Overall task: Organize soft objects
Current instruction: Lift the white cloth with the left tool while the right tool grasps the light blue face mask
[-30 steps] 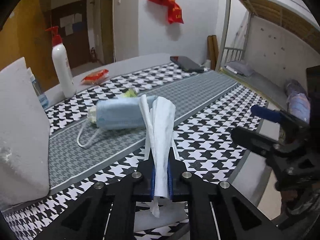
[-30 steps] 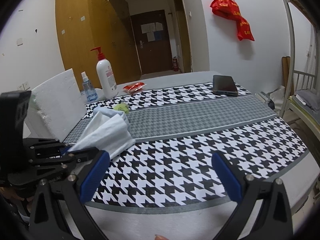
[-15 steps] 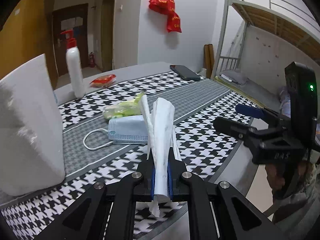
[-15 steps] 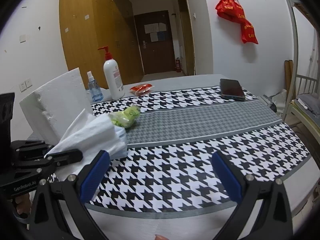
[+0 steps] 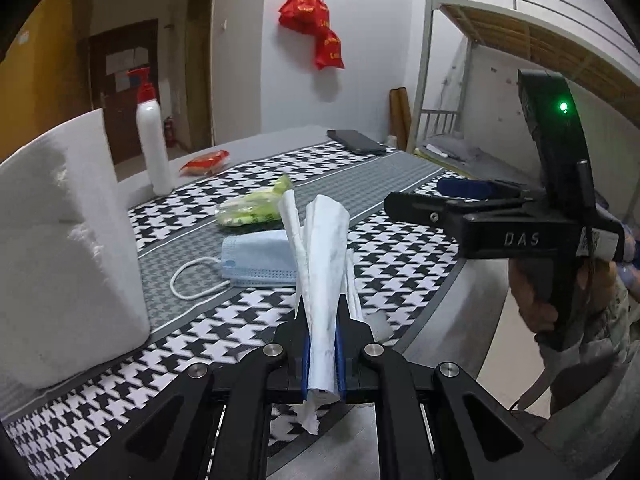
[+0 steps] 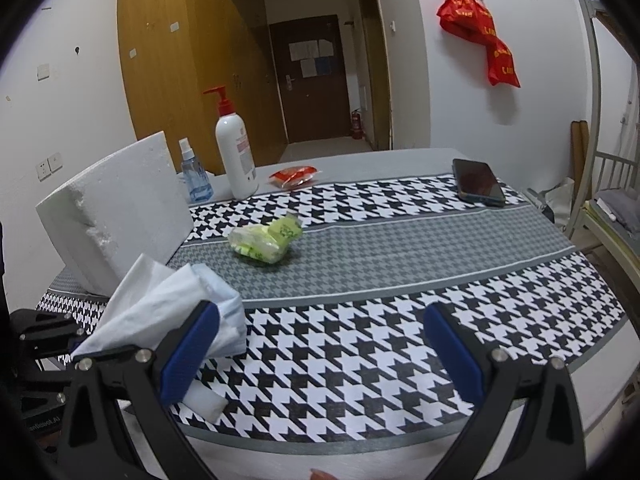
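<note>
Here we see our left gripper (image 5: 322,354) pinching a crumpled white tissue (image 5: 324,256) upright above the houndstooth table (image 6: 360,360); our right gripper (image 6: 320,352) stands wide, empty.

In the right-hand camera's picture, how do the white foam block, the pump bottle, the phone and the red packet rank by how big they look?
Largest to smallest, as they look:
1. foam block, though it is also nearest the camera
2. pump bottle
3. phone
4. red packet

The bottle and phone look fairly close, so that order is less sure.
</note>
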`<control>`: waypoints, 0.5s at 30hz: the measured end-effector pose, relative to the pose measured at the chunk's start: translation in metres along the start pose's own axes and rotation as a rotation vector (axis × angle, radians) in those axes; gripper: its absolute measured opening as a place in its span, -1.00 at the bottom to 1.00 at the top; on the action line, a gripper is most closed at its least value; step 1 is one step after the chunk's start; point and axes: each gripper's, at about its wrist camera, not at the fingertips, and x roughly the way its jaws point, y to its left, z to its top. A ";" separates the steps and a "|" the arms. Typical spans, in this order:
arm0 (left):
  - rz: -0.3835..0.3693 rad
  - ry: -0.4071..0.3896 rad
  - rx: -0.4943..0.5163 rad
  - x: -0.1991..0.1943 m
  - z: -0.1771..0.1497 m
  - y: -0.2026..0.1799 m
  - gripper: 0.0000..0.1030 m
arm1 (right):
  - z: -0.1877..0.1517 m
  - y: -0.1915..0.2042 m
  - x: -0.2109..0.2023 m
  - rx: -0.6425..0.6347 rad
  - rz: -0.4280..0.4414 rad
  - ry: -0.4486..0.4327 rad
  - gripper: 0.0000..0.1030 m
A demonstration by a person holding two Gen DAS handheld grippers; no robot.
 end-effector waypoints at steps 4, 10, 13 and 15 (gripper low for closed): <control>0.020 0.007 -0.016 -0.004 -0.007 0.008 -0.27 | 0.002 0.009 0.004 -0.013 0.017 0.014 0.99; 0.035 -0.001 -0.022 -0.011 -0.012 0.014 0.03 | 0.006 0.022 0.013 -0.039 0.042 0.031 0.99; 0.036 -0.010 -0.012 -0.013 -0.010 0.011 0.12 | 0.006 0.024 0.017 -0.038 0.043 0.039 0.99; 0.030 -0.028 0.006 -0.015 -0.006 0.008 0.13 | 0.006 0.023 0.017 -0.034 0.045 0.040 0.99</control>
